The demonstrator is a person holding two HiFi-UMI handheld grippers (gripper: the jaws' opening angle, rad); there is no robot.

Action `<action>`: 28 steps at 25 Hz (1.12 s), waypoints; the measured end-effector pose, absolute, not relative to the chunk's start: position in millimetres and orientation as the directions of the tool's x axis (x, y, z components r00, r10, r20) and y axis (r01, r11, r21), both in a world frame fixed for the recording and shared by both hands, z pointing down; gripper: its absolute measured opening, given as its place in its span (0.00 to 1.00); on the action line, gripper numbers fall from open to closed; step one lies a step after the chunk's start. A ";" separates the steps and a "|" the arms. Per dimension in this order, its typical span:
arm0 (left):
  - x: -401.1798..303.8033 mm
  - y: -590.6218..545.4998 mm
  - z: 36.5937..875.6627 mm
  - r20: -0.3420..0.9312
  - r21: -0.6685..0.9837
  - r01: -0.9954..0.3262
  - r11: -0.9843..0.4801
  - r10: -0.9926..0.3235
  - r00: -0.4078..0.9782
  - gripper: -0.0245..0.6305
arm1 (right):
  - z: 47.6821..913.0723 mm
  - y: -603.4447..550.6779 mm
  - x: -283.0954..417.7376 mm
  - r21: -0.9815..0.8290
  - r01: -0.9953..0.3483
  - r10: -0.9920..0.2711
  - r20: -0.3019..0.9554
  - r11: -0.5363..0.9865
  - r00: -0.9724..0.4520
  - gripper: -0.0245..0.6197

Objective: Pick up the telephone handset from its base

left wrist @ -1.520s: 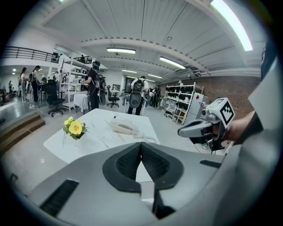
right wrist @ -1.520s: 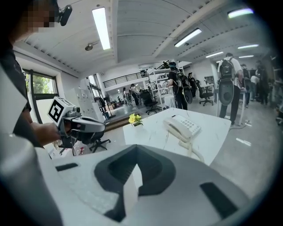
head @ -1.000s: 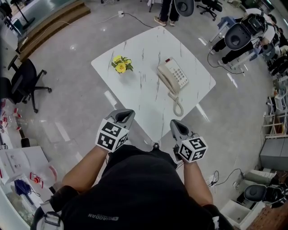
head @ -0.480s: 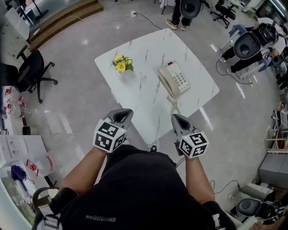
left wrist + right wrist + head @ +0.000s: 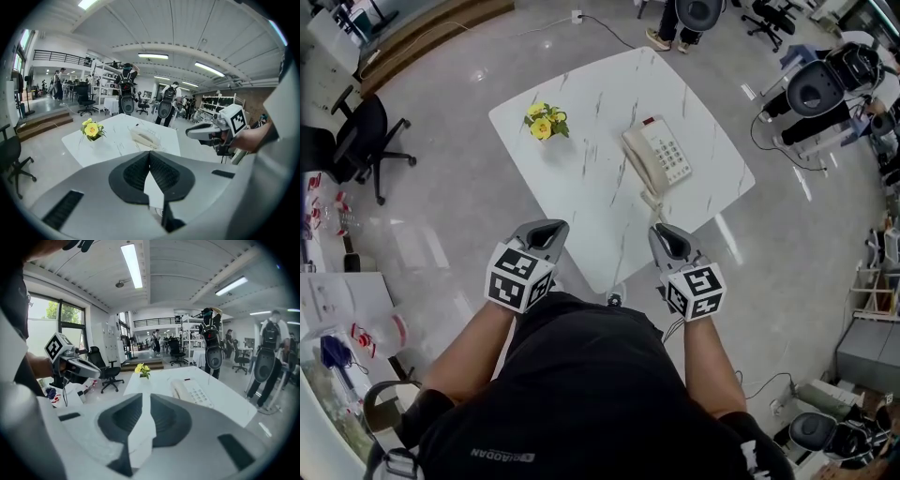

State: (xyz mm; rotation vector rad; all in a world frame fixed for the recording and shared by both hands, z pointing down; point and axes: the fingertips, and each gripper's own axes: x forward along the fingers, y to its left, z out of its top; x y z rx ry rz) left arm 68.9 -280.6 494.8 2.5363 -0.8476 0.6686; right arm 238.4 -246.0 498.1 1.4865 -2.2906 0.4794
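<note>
Status: the pick-up has not begun. The cream plastic telephone handset (image 5: 639, 161) lies seated along the left side of its cream push-button base (image 5: 667, 155). The base stands on the white marble-patterned square table (image 5: 581, 183), toward the table's right half. A beige coiled cord (image 5: 651, 198) trails from the telephone toward the near edge. A small bunch of yellow flowers (image 5: 541, 121) stands well apart to the left and plays no part in the job. I hold both tools short of the table's near corner, and neither touches the telephone. My left gripper (image 5: 542, 228) has its ribbed pads pressed together at the tips, with nothing between them. My right gripper (image 5: 664, 234) has just been opening; its jaws stand a narrow slit apart, and only the tabletop shows through the gap. In my judgement, every working step remains: widen the right jaws enough to span the handset, reach across to it, close on its middle and lift it clear of the cradle.
</note>
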 end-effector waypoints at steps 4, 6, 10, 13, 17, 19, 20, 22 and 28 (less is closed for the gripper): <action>70.0 -283.1 495.1 0.550 0.197 -0.637 -0.746 -0.453 0.701 0.04 | 502.5 -249.0 237.2 -0.062 -0.917 -0.787 0.493 0.394 -0.371 0.20; 70.6 -284.5 494.4 0.551 0.195 -0.636 -0.747 -0.453 0.701 0.04 | 502.5 -250.8 236.6 -0.059 -0.916 -0.786 0.494 0.397 -0.372 0.23; 70.0 -286.8 494.9 0.553 0.194 -0.637 -0.746 -0.453 0.699 0.04 | 504.5 -254.6 234.6 -0.060 -0.915 -0.783 0.497 0.399 -0.374 0.29; 69.2 -288.9 495.0 0.555 0.194 -0.640 -0.743 -0.455 0.696 0.04 | 505.1 -259.4 237.0 -0.067 -0.919 -0.786 0.496 0.389 -0.369 0.29; 65.8 -291.8 495.8 0.553 0.199 -0.651 -0.732 -0.465 0.691 0.04 | 515.6 -270.1 249.4 -0.047 -0.931 -0.782 0.527 0.363 -0.332 0.29; 62.2 -294.0 496.8 0.553 0.201 -0.661 -0.723 -0.474 0.685 0.04 | 523.0 -278.7 256.3 -0.033 -0.932 -0.773 0.548 0.361 -0.319 0.29; 59.9 -294.6 497.7 0.554 0.202 -0.668 -0.717 -0.478 0.681 0.04 | 528.1 -283.5 260.1 -0.026 -0.932 -0.767 0.561 0.361 -0.313 0.29; 54.7 -295.0 500.2 0.558 0.205 -0.681 -0.703 -0.488 0.671 0.04 | 541.2 -294.0 267.8 -0.013 -0.932 -0.750 0.590 0.361 -0.299 0.29; 40.5 -293.3 506.2 0.574 0.206 -0.720 -0.663 -0.514 0.638 0.04 | 576.7 -333.9 291.9 0.005 -0.934 -0.706 0.657 0.356 -0.265 0.29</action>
